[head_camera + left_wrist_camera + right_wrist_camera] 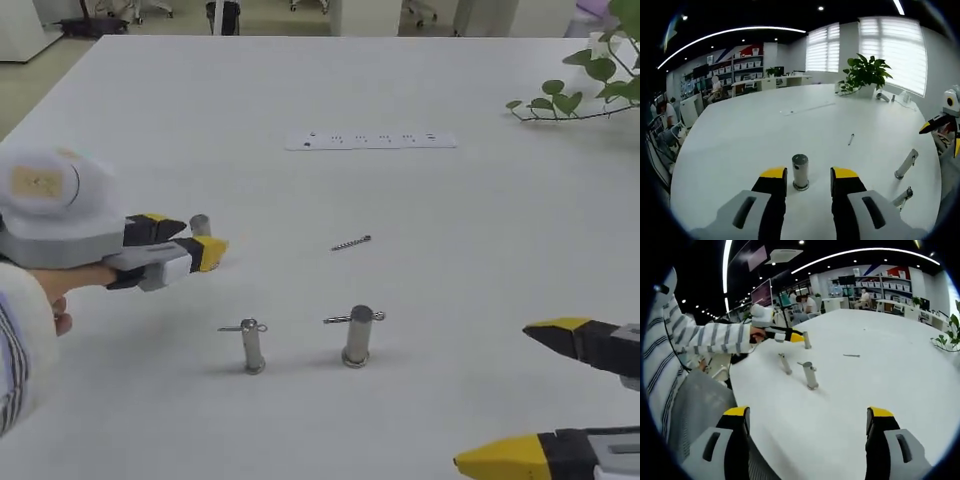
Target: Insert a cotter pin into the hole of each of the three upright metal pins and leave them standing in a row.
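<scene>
Three upright metal pins stand on the white table (pixel 330 190). Two at the front, the thin pin (pixel 252 347) and the thick pin (pixel 358 336), each carry a cotter pin through the top. The third pin (pixel 200 226) (pixel 800 171) stands bare at the left, between the yellow-tipped jaws of my open left gripper (pixel 188 240) (pixel 808 176); no contact is visible. A loose cotter pin (pixel 351 243) (pixel 851 139) lies on the table beyond the thick pin. My right gripper (pixel 530 400) (pixel 807 416) is wide open and empty at the near right.
A white power strip (pixel 371 141) lies flat at the middle back. A leafy plant (pixel 590 85) reaches in at the far right corner. Chairs and shelves stand beyond the table. A striped sleeve (pixel 705 340) shows at the left.
</scene>
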### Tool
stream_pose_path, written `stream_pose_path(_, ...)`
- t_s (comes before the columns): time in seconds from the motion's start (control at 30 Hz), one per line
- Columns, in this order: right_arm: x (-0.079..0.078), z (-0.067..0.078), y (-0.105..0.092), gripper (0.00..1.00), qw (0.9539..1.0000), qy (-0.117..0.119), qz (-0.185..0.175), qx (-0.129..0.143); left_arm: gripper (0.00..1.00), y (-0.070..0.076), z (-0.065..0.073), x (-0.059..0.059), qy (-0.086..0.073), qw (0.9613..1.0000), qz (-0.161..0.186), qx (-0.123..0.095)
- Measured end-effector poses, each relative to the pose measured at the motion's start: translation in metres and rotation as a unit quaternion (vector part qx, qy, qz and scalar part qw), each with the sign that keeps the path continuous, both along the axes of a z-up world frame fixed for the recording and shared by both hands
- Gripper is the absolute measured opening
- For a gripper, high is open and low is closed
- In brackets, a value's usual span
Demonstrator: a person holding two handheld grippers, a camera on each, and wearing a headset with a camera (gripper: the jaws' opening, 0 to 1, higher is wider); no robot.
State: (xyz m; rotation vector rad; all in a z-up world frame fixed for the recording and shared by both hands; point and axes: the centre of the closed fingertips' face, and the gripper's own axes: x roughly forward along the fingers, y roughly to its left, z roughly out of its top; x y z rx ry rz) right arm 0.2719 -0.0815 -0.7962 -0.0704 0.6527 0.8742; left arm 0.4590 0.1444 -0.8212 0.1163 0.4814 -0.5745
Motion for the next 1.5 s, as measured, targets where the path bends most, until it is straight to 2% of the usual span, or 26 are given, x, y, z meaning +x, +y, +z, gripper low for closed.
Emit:
stream_pose_path(0.07, 0.000, -0.001, 0.000, 0.97, 1.0000, -0.001, 0.002, -0.004, 0.32, 0.000, -0.005, 0.000, 0.006, 1.0000, 0.000, 0.003)
stream_pose_path(0.13, 0.001, 0.000, 0.000, 0.97, 1.0000, -0.001, 0.003, -0.003, 0.30, 0.000, -0.008, 0.001, 0.005, 0.9999, -0.001, 0.012)
stream_pose_path(0.2, 0.001, 0.000, 0.000, 0.97, 1.0000, -0.001, 0.003, -0.002, 0.29, -0.001, -0.010, 0.001, 0.011, 0.9999, -0.004, 0.006)
stream_pose_path(0.27, 0.001, -0.001, 0.000, 0.97, 1.0000, 0.001, 0.002, -0.002, 0.29, -0.001, -0.009, 0.003, 0.003, 0.9999, -0.004, 0.009)
stream_pose_path(0.5, 0.001, -0.004, 0.001, 0.96, 1.0000, 0.008, 0.002, -0.001, 0.23, 0.001, -0.010, 0.012, 0.000, 0.9999, 0.004, 0.014)
stream_pose_path(0.53, 0.001, -0.003, 0.001, 0.96, 1.0000, 0.008, 0.001, 0.001, 0.21, 0.003, -0.009, 0.014, -0.011, 0.9996, 0.006, 0.026)
stream_pose_path(0.57, 0.001, -0.003, 0.001, 0.96, 1.0000, 0.007, 0.001, 0.002, 0.18, 0.004, -0.009, 0.015, -0.015, 0.9994, 0.007, 0.031)
stream_pose_path(0.63, 0.001, -0.003, 0.001, 0.96, 1.0000, 0.007, 0.001, 0.003, 0.14, 0.002, -0.010, 0.013, -0.006, 0.9997, 0.004, 0.021)
stream_pose_path(0.8, -0.001, -0.003, -0.001, 0.95, 1.0000, 0.006, -0.003, 0.004, 0.12, 0.002, -0.010, 0.015, -0.006, 0.9997, 0.003, 0.022)
stream_pose_path(0.83, -0.002, -0.004, -0.002, 0.95, 1.0000, 0.007, -0.004, 0.005, 0.12, 0.004, -0.009, 0.014, -0.002, 0.9999, 0.003, 0.017)
stream_pose_path(0.87, -0.002, -0.004, -0.002, 0.95, 0.9999, 0.008, -0.005, 0.005, 0.11, 0.004, -0.009, 0.014, 0.007, 0.9999, 0.014, 0.002)
stream_pose_path(0.93, -0.004, -0.005, -0.004, 0.95, 0.9999, 0.009, -0.006, 0.004, 0.11, 0.005, -0.009, 0.015, -0.010, 0.9995, -0.001, 0.029)
stream_pose_path(1.03, -0.005, -0.005, -0.005, 0.95, 0.9999, 0.010, -0.008, 0.001, 0.11, 0.004, -0.009, 0.014, -0.002, 0.9998, 0.004, 0.018)
stream_pose_path(1.1, -0.006, -0.005, -0.006, 0.94, 0.9999, 0.009, -0.009, 0.001, 0.11, 0.005, -0.009, 0.013, 0.002, 0.9997, 0.005, 0.023)
stream_pose_path(1.13, -0.006, -0.004, -0.006, 0.94, 0.9999, 0.008, -0.010, 0.002, 0.11, 0.007, -0.008, 0.012, 0.005, 0.9994, 0.011, 0.032)
stream_pose_path(1.23, -0.006, -0.003, -0.006, 0.94, 0.9999, 0.007, -0.011, 0.004, 0.11, 0.012, -0.001, 0.011, 0.001, 0.9992, 0.019, 0.036)
stream_pose_path(1.33, -0.006, -0.003, -0.007, 0.95, 0.9998, 0.008, -0.015, 0.005, 0.11, 0.015, 0.016, 0.012, -0.010, 0.9994, 0.023, 0.025)
stream_pose_path(1.43, -0.006, -0.002, -0.007, 0.95, 0.9998, 0.006, -0.016, 0.006, 0.11, 0.014, 0.029, 0.009, -0.011, 0.9994, 0.021, 0.025)
stream_pose_path(1.47, -0.006, -0.002, -0.007, 0.95, 0.9998, 0.005, -0.017, 0.007, 0.11, 0.014, 0.035, 0.007, -0.003, 0.9996, 0.021, 0.020)
stream_pose_path(1.5, -0.006, -0.002, -0.007, 0.95, 0.9998, 0.005, -0.017, 0.008, 0.11, 0.013, 0.039, 0.006, -0.003, 0.9997, 0.018, 0.018)
